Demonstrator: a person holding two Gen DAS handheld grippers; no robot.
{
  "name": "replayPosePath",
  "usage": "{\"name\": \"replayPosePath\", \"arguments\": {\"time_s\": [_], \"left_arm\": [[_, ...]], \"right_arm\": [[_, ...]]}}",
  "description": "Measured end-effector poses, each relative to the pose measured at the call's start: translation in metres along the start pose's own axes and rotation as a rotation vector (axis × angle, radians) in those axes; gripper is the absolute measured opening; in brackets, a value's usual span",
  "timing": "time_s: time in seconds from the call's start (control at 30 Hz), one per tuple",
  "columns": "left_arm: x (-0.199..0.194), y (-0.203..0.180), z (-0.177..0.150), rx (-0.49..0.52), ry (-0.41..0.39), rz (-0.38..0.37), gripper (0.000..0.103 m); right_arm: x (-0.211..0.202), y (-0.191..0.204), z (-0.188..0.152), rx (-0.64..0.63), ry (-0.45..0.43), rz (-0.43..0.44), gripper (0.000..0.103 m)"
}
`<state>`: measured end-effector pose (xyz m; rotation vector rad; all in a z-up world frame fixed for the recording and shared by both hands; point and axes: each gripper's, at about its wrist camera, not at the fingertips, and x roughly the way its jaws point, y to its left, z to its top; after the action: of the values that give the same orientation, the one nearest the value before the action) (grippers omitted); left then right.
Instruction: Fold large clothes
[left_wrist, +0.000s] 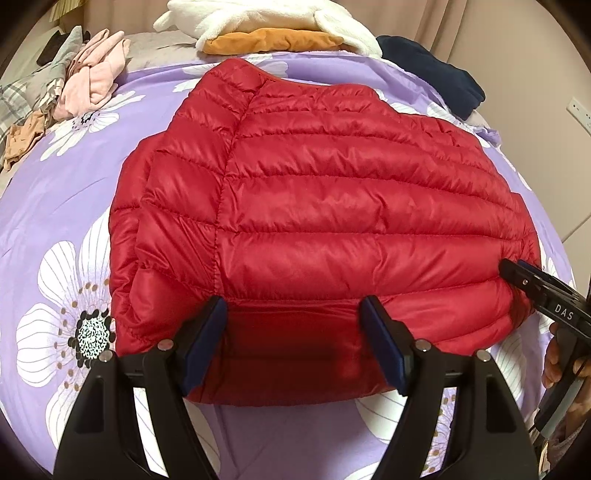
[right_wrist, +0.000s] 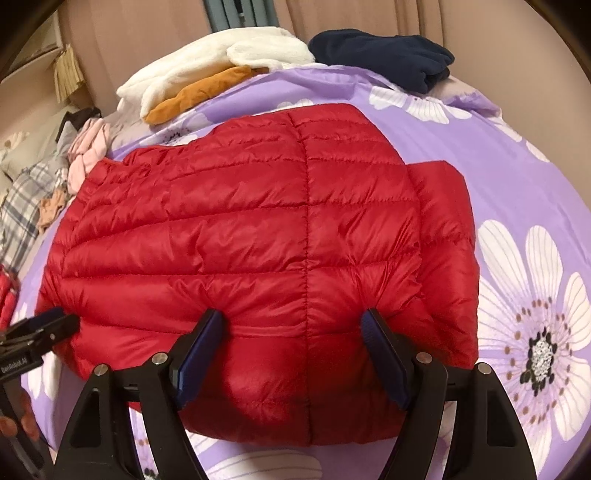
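Left claw (left_wrist: 293, 306) and right claw (right_wrist: 291, 319), both spread open, press on the near edge of a red jacket (left_wrist: 314, 206) folded on the bed (left_wrist: 48, 206).

Red quilted down jacket (left_wrist: 317, 206), glossy, stitched in horizontal channels. Beneath it, a lilac bedsheet (left_wrist: 48, 192) printed with large white daisies having black-speckled centres. Beyond the jacket: a white fleece garment (left_wrist: 266, 18) over an orange garment (left_wrist: 269, 40), and to their right a navy garment (left_wrist: 436, 70). Left of the jacket: a pale pink garment (left_wrist: 92, 74), grey plaid fabric (right_wrist: 22, 199). Black gripper fingers carry dark blue pads (left_wrist: 205, 339).
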<state>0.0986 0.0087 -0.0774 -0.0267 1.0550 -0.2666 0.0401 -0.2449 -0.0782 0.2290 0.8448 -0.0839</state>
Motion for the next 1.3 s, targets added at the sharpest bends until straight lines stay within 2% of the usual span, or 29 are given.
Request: {"name": "replayPosePath", "arguments": {"time_s": [0.17, 0.47, 0.67, 0.77, 0.93, 1.13, 1.3], "left_arm": [[-0.004, 0.002, -0.001, -0.016, 0.008, -0.007, 0.076], [-0.035, 0.017, -0.009, -0.088, -0.008, -0.023, 0.075], [-0.057, 0.036, -0.012, -0.180, -0.033, -0.066, 0.075], [-0.065, 0.046, -0.014, -0.237, -0.034, -0.092, 0.079], [-0.071, 0.060, -0.018, -0.318, -0.048, -0.087, 0.083], [-0.069, 0.077, -0.024, -0.405, -0.029, -0.138, 0.084], [-0.063, 0.087, -0.030, -0.496, -0.002, -0.269, 0.086]], "right_arm": [[0.000, -0.002, 0.001, 0.011, 0.003, 0.001, 0.076], [-0.010, -0.004, 0.002, 0.045, 0.006, 0.005, 0.077], [-0.022, -0.004, 0.000, 0.047, 0.004, -0.002, 0.077], [-0.031, -0.005, 0.000, 0.055, -0.007, 0.001, 0.077], [-0.052, -0.011, 0.006, 0.104, -0.063, 0.023, 0.077], [-0.067, -0.004, 0.012, 0.097, -0.105, 0.054, 0.077], [-0.067, 0.012, 0.012, 0.048, -0.099, 0.085, 0.077]]}}
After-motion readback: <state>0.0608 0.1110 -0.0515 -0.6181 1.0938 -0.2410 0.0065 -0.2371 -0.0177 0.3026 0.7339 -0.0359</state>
